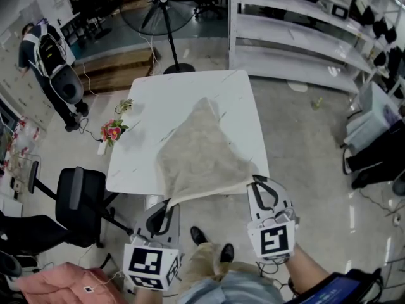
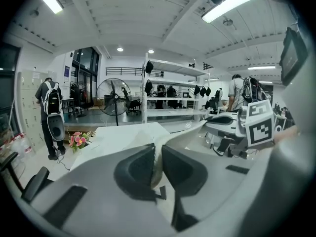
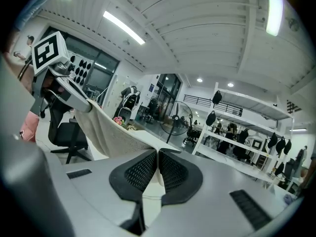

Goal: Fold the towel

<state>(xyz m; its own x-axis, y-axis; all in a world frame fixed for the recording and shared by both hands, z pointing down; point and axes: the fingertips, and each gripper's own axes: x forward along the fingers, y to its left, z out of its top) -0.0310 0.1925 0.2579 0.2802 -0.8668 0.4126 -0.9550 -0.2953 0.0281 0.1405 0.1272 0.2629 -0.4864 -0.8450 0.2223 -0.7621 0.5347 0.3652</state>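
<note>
A beige towel (image 1: 202, 154) lies on the white table (image 1: 164, 100), its far corner near the table's middle and its near edge pulled off the front edge. My left gripper (image 1: 168, 202) is shut on the towel's near left corner (image 2: 157, 168). My right gripper (image 1: 253, 180) is shut on the near right corner (image 3: 157, 169). The near edge hangs stretched between them, in front of the table. In the right gripper view the towel (image 3: 111, 132) runs leftward to the left gripper (image 3: 81, 104).
Pink flowers (image 1: 112, 132) stand at the table's left edge. A black office chair (image 1: 79, 198) is at the left, a floor fan (image 1: 166, 18) behind the table, white shelving (image 1: 297, 37) at the far right. A person (image 1: 47, 62) stands at far left. My shoes (image 1: 212, 246) show below.
</note>
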